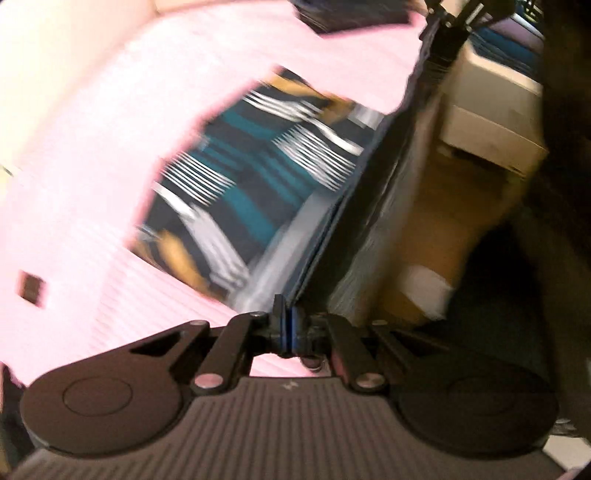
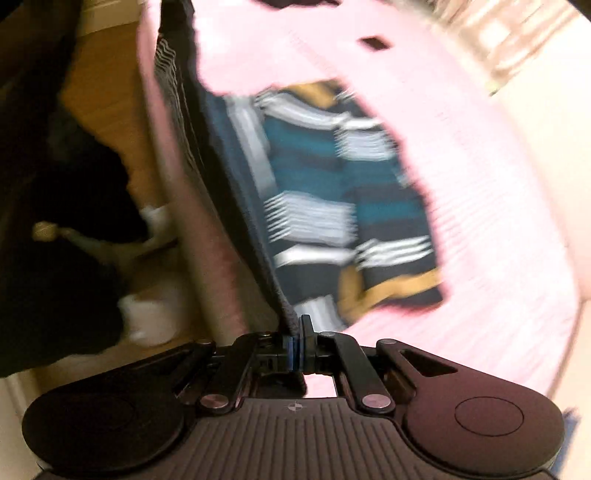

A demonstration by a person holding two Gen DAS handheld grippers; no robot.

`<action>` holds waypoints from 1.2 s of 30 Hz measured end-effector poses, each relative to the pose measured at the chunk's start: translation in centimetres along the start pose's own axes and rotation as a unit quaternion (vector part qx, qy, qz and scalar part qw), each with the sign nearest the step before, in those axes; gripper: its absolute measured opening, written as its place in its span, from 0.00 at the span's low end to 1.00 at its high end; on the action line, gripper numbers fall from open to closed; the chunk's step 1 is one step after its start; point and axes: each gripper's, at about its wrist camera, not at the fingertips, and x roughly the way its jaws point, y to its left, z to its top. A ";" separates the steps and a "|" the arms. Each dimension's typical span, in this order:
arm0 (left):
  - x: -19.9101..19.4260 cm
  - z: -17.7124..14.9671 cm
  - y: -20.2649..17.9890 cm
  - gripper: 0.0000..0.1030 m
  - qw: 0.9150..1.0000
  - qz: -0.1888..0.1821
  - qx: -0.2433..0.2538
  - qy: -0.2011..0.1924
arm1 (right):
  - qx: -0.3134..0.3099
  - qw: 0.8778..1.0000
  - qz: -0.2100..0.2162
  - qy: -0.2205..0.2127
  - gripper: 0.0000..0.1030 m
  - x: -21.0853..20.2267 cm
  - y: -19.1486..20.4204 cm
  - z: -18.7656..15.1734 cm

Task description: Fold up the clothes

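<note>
We are in the fold-over step: a striped garment [image 1: 258, 177] in teal, dark, white and mustard bands lies partly on the pink bed cover [image 1: 92, 147], and one edge of it is lifted and stretched taut between the two tools.

Left hand-held gripper [image 1: 287, 332]: fingers pressed together on the dark edge of the garment, which runs up and away from the pinch as a tight line. In the left wrist view, the other tool [image 1: 448, 22] appears at the far end of that line.

Right hand-held gripper [image 2: 300, 345]: fingers likewise pressed together, pinching the same garment edge, with the cloth rising from the pinch.

Relative to the garment, the bed cover surrounds its flat portion on the far side; the lifted edge stands on the side nearest the wooden floor [image 2: 99, 74]. A small dark rectangular object [image 2: 375, 43] lies on the cover, well apart from the garment; we cannot identify it. Both views are motion-blurred, so fine creases cannot be read.

Next move, in our judgement: carry the lifted edge across the flat portion with both pinches level and equally tensioned, lower it until the edges align, and only then release
</note>
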 end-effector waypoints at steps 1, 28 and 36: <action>0.2 1.0 2.1 0.01 1.000 0.013 0.004 -0.007 | -0.007 1.000 -0.011 -0.003 0.01 0.6 -1.9 0.7; 30.2 5.4 28.4 0.12 0.994 -0.064 -0.090 0.019 | 0.126 0.986 0.044 0.104 0.07 33.4 -27.6 5.5; 28.1 3.1 33.2 0.09 0.980 0.052 -0.190 0.016 | 0.258 0.961 -0.084 0.061 0.40 30.1 -29.0 3.3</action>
